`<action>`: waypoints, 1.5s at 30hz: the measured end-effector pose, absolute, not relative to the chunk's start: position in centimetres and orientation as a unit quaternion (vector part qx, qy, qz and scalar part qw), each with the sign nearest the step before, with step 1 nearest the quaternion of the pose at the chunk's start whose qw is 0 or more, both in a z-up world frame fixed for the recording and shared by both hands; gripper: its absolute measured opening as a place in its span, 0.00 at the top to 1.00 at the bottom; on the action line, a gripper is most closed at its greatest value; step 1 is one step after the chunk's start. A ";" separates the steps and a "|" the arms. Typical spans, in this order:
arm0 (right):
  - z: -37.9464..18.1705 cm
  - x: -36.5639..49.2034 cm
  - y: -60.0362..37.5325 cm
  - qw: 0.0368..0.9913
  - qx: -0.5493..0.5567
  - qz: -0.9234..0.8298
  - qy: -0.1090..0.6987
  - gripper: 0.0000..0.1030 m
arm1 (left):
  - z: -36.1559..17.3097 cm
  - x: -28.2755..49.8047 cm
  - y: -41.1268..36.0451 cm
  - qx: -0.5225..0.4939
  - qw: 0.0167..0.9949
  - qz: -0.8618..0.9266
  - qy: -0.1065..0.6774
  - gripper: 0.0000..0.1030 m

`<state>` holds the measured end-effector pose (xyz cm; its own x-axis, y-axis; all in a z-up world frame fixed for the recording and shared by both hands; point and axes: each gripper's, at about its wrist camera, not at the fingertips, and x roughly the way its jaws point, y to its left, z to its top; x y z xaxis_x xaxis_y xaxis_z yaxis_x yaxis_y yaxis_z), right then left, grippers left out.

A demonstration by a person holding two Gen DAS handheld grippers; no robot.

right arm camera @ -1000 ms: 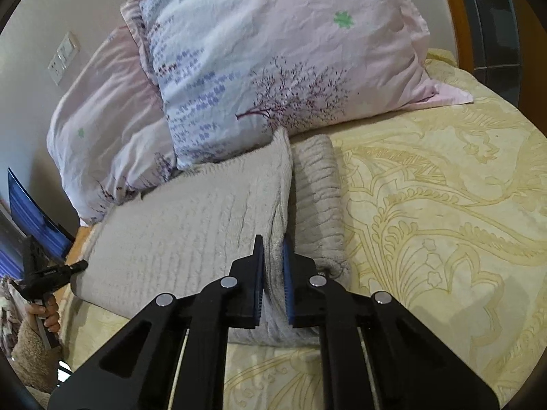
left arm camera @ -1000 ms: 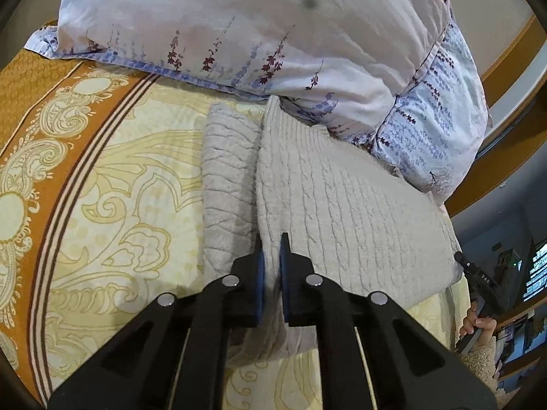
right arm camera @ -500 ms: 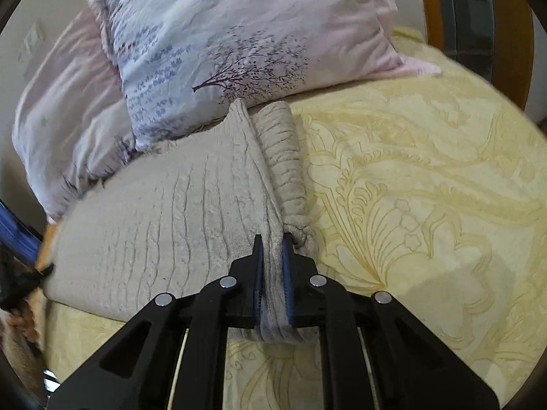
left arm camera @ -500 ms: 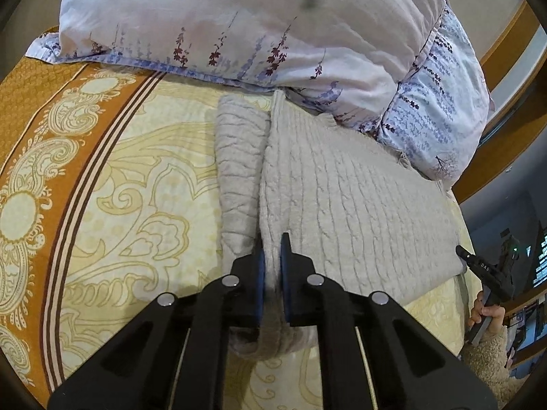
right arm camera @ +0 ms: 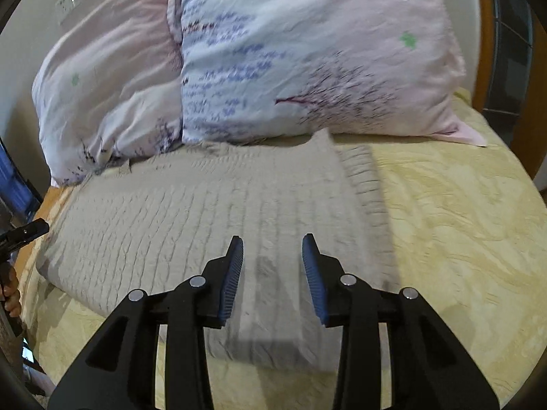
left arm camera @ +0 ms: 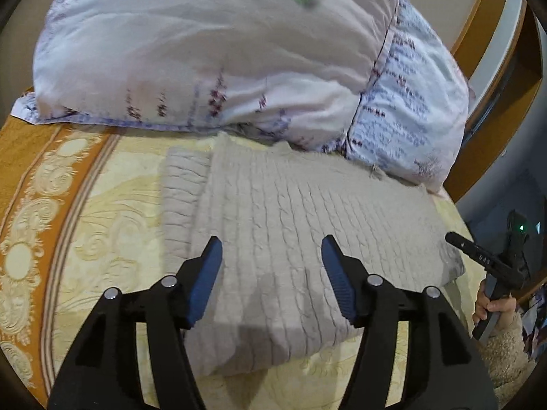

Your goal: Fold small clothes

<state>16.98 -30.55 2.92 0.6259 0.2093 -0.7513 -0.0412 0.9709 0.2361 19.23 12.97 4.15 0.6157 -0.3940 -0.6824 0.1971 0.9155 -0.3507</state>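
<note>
A beige cable-knit sweater lies folded flat on the yellow patterned bedspread, its far edge against the pillows. A narrower folded strip sticks out along its left edge. My left gripper is open and empty just above the sweater's near part. In the right wrist view the sweater spreads to the left, with the strip at its right edge. My right gripper is open and empty above its near edge.
Two floral pillows lean at the head of the bed, also in the right wrist view. A wooden bed frame runs behind. The other hand-held gripper shows at the frame edge. An orange border edges the bedspread.
Both grippers were shut on the sweater's folded edge. They have opened and let go, and the fold now lies flat on the sweater.
</note>
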 end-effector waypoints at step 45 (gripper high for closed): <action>2.0 17.8 -29.4 0.893 0.099 0.070 0.434 0.46 | -0.5 25.0 18.8 -0.352 0.804 -0.139 0.458 0.52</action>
